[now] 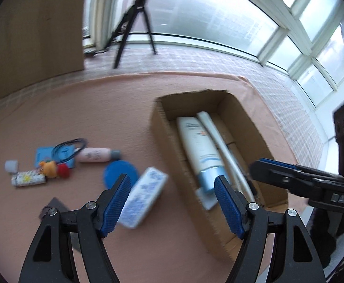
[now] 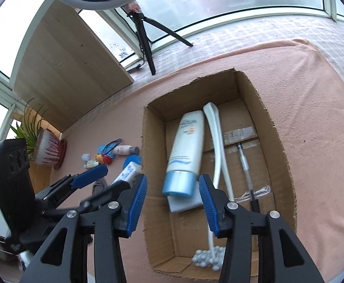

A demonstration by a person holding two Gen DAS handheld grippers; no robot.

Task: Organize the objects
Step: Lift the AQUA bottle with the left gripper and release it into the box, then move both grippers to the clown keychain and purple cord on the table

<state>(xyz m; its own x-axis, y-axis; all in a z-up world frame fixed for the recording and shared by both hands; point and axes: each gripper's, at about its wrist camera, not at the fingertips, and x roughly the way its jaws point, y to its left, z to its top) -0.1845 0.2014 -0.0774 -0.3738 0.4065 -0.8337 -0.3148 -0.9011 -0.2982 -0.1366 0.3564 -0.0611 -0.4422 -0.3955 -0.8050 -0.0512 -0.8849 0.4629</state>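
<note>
An open cardboard box (image 1: pixel 249 127) (image 2: pixel 275 127) stands on the pink cloth. In it lie a white tube with a blue cap (image 2: pixel 186 151) (image 1: pixel 197 141), a white long-handled massager (image 2: pixel 219 141) and a pen (image 2: pixel 245 165). My right gripper (image 2: pixel 173 181) hovers open over the box's near end, above the tube's cap, its pads off it. My left gripper (image 1: pixel 172 181) stands open above the box's left wall and a white-and-blue packet (image 1: pixel 146 195) on the cloth, holding nothing. Left of the box lie a blue lid (image 1: pixel 120 172), a pink bottle (image 1: pixel 96 155) and several small items.
A blue card with a black cord (image 1: pixel 54 155), a yellow toy (image 1: pixel 49 168), a red ball (image 1: pixel 63 171) and a patterned tube (image 1: pixel 28 178) lie at the left. A tripod (image 2: pixel 146 44) stands behind the cloth. A potted plant (image 2: pixel 47 146) stands far left.
</note>
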